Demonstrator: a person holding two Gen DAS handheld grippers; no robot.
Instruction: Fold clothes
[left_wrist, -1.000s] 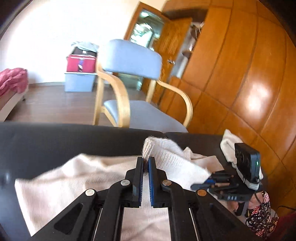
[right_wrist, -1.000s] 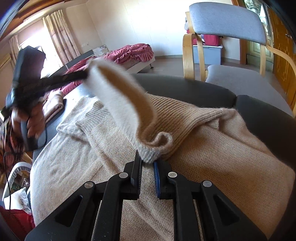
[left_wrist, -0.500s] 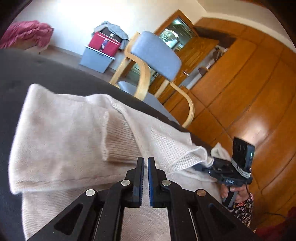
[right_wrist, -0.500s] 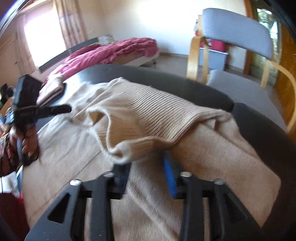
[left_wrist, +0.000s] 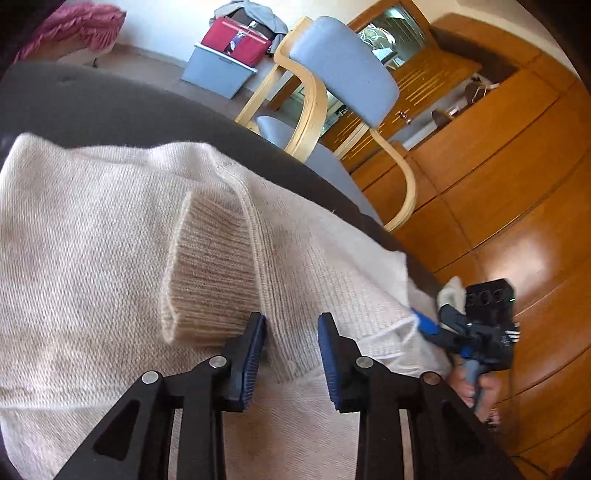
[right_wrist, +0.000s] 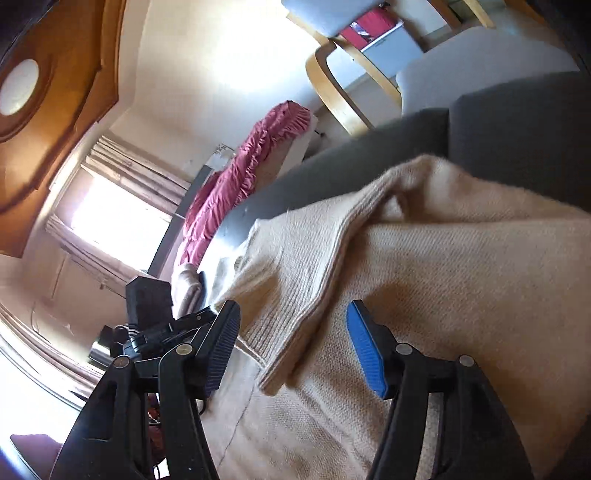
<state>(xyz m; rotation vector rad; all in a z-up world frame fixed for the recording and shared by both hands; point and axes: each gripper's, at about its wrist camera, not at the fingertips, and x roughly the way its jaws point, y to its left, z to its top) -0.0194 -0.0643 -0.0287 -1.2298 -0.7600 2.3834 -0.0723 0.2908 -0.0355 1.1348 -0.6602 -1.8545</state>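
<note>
While both tongs stand released, the dark grey upholstered surface (left_wrist: 122, 110) beneath them carries the cream knitted sweater (left_wrist: 85, 229), which lies spread directly ahead of and under both sets of fingers. Beyond the left tongs (left_wrist: 291, 354), past the far edge of that surface, stands a bentwood armchair with blue-grey padding (left_wrist: 343, 70). A ribbed cuff of the sweater (left_wrist: 210, 266) lies folded onto the body, just ahead of the left tongs' left finger. The left tongs' jaws have just been opening; sweater fabric lies between them, unpressed. The right tongs (right_wrist: 291, 347) have likewise just been opening; a ribbed folded edge (right_wrist: 295, 314) lies between the blue pads (right_wrist: 365, 350), free of them. A hand (left_wrist: 476, 384) grips the right tongs' handle.
</note>
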